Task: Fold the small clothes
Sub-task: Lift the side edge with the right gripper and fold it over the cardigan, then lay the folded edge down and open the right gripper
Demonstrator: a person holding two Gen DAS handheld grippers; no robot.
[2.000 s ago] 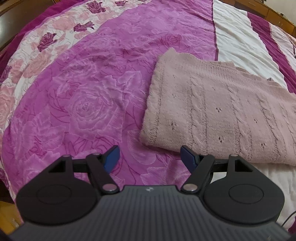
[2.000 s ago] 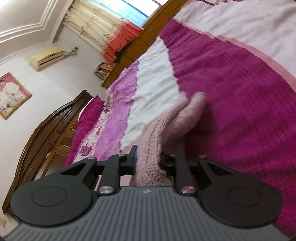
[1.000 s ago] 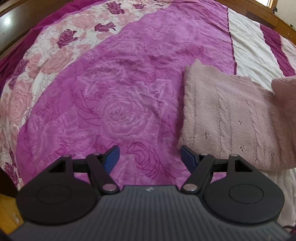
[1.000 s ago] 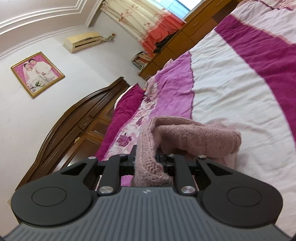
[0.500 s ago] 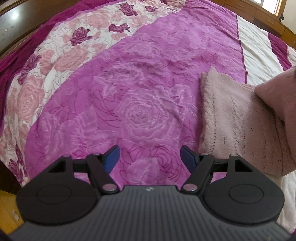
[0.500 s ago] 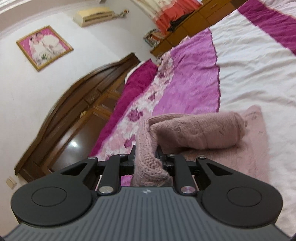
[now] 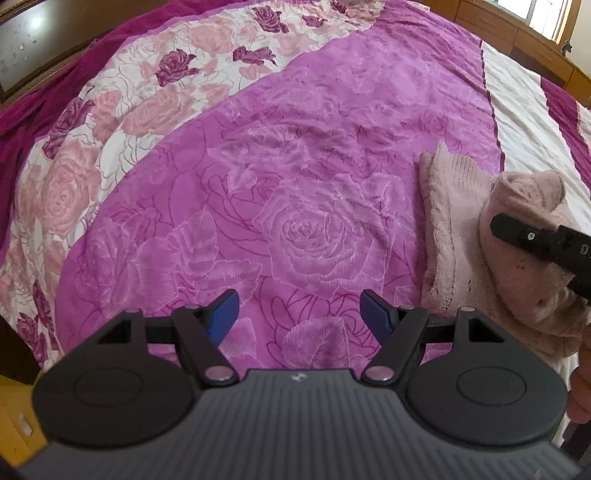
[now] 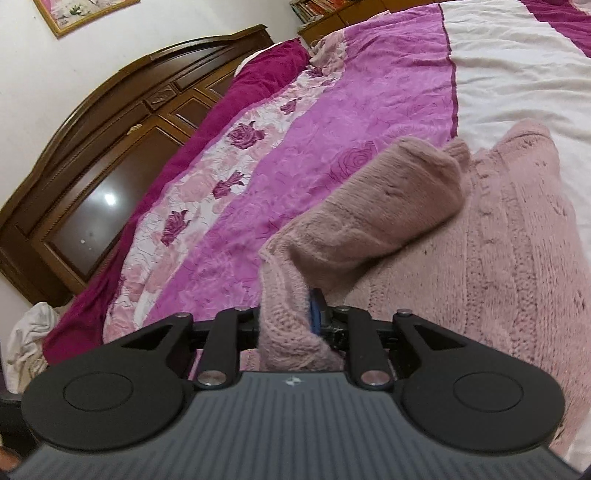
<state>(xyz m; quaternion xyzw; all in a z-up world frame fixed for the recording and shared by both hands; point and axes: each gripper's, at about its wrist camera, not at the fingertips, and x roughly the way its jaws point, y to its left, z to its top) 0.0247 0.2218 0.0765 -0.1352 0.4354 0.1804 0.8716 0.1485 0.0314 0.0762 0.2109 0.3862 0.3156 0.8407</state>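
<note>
A pink cable-knit sweater (image 8: 509, 240) lies flat on the bed. One edge of it (image 8: 388, 206) is lifted and rolled back over the flat part. My right gripper (image 8: 291, 317) holds that edge; its jaws are opening, and the knit still fills the gap between them. In the left wrist view the sweater (image 7: 450, 206) sits at the right, with one of the right gripper's black fingers (image 7: 517, 230) against the lifted fold. My left gripper (image 7: 298, 306) is open over the purple rose bedspread (image 7: 295, 166), left of the sweater, with nothing between its blue pads.
A dark wooden headboard (image 8: 110, 155) runs along the bed's far side. A white cloth heap (image 8: 26, 332) lies beside the bed. Wooden cabinets (image 7: 517, 33) stand beyond the white and magenta stripes. A hand (image 7: 581, 369) shows at the right edge.
The right gripper has carried the sweater's edge across and lower over the flat part, swinging toward the headboard. The left gripper has slid left, away from the sweater. The right finger has come into the left view.
</note>
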